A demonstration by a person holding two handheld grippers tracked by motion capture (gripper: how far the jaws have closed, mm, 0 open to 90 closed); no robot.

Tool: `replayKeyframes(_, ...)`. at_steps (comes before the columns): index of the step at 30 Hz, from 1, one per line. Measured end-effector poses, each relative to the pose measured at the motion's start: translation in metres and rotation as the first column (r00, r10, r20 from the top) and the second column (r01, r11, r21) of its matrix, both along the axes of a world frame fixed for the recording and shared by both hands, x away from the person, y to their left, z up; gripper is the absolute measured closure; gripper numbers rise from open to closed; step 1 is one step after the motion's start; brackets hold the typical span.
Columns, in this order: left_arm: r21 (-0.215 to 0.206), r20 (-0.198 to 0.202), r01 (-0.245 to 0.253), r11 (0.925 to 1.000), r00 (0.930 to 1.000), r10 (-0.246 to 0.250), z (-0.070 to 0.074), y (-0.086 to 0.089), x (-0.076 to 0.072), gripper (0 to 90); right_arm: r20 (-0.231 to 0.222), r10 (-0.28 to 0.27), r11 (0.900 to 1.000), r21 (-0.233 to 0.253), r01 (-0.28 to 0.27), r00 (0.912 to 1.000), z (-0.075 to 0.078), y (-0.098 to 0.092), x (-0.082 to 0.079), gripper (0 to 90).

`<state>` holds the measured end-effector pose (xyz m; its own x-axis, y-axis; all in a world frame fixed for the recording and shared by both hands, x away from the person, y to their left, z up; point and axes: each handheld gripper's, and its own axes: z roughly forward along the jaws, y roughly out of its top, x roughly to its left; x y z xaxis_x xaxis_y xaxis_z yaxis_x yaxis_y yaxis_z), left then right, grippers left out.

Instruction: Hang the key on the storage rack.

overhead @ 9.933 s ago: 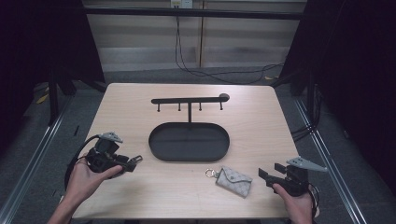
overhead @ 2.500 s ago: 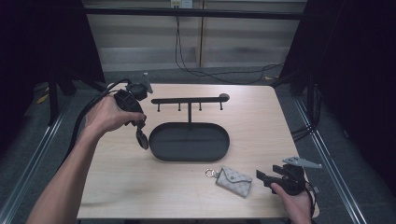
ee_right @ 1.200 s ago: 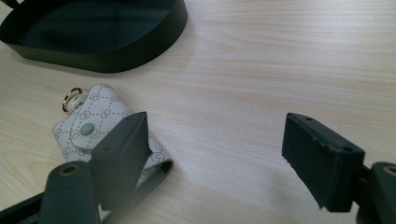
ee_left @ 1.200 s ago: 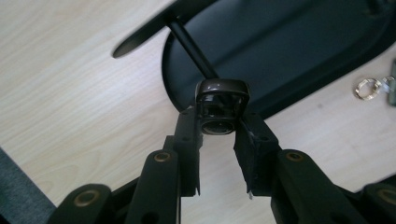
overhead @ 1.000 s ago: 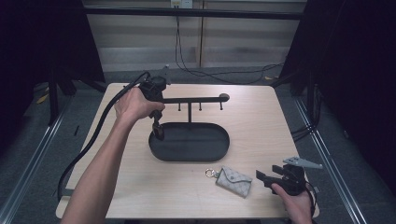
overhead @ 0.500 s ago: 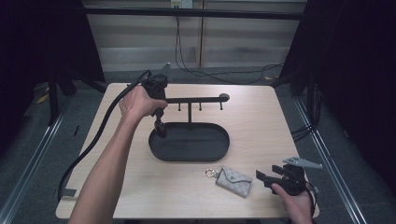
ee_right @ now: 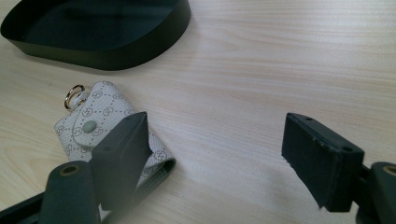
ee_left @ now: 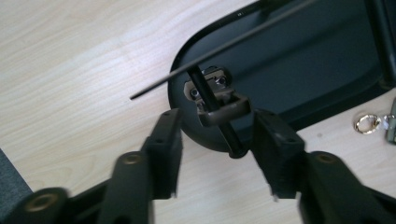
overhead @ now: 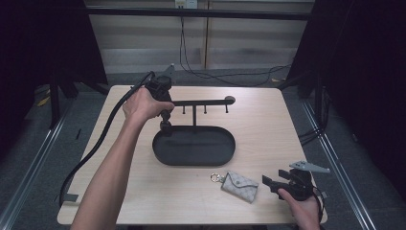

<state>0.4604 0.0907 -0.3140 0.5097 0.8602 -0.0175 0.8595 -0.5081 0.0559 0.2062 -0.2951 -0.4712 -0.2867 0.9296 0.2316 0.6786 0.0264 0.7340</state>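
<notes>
A black oval tray (overhead: pixel 194 163) carries a T-shaped stand whose thin bar (overhead: pixel 201 102) has several short pegs hanging from it. My left gripper (overhead: pixel 166 125) points down at the tray's left end, below the bar's left tip. In the left gripper view the jaws of this gripper (ee_left: pixel 217 116) stand open on either side of one thin black peg (ee_left: pixel 219 119), not touching it. A pale patterned key pouch (overhead: pixel 239 186) with a metal ring (overhead: pixel 214 178) lies in front of the tray. My right gripper (ee_right: pixel 217 126) rests open, its left jaw beside the pouch (ee_right: pixel 93 128).
The left gripper's thick cable (overhead: pixel 100 139) trails over the table's left edge. The tray wall (ee_right: pixel 116 51) rises beyond the pouch. Bare wood lies to the right of the tray (overhead: pixel 268 124). A greyish bracket shape (ee_left: pixel 215 95) shows on the glossy tray floor.
My left gripper went from the table's front left to the stand's left end, then dipped toward the tray rim. The right gripper and the pouch have stayed put.
</notes>
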Motion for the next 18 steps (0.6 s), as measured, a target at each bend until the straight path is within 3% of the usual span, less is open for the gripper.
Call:
replayKeyframes(5,0.006,-0.012,0.017,0.9998,0.9998,-0.017,-0.002,-0.002,-0.003,43.3,0.0,0.001,1.0,-0.003,-0.001,1.0,0.0,0.0,0.0,23.3)
replayKeyframes(6,-0.003,0.012,0.02,0.9998,0.9997,-0.02,-0.001,-0.001,-0.003,43.3,0.0,0.001,1.0,-0.003,-0.001,1.0,0.0,0.0,0.0,23.3)
replayKeyframes(8,0.01,0.024,0.009,0.9999,0.9997,-0.009,0.001,0.0,-0.005,43.3,-0.001,0.003,1.0,-0.004,-0.003,1.0,0.0,0.0,0.0,23.3)
replayKeyframes(10,0.008,-0.03,0.039,0.9992,0.9988,-0.039,-0.001,0.0,-0.007,40.6,-0.002,0.005,1.0,-0.005,-0.005,1.0,0.0,0.0,0.0,23.3)
replayKeyframes(13,-0.006,0.001,0.044,0.999,0.999,-0.044,0.002,0.005,-0.015,39.7,-0.007,0.006,1.0,-0.008,-0.006,1.0,-0.001,0.001,0.001,23.3)
replayKeyframes(18,-0.03,-0.023,0.063,0.9976,0.9977,-0.064,0.001,0.014,-0.021,39.0,-0.004,0.005,1.0,-0.01,-0.005,1.0,0.0,0.001,0.0,23.3)
